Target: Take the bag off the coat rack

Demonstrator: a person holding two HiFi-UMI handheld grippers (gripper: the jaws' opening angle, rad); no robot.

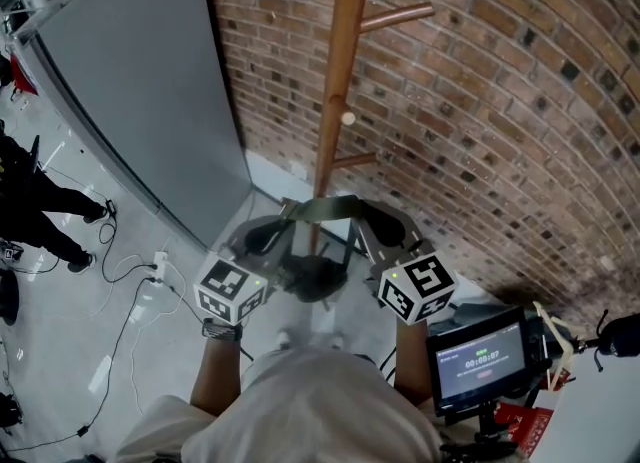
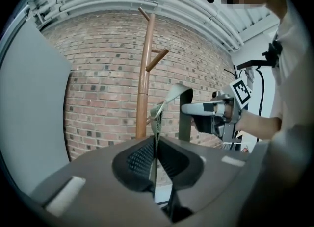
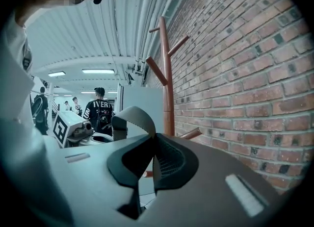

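The wooden coat rack stands against the brick wall, and its pegs are bare in the head view. In front of its pole an olive bag strap stretches between my two grippers. The dark bag hangs below the strap. My left gripper is shut on the strap's left end, which shows edge-on as a thin band between the jaws. My right gripper is shut on the other end, where the strap curls up in a loop. Each gripper view shows the rack behind the strap.
A grey panel leans at the left of the rack. Cables and a power strip lie on the floor below it. A small screen on a stand sits at my right. People stand farther back in the room.
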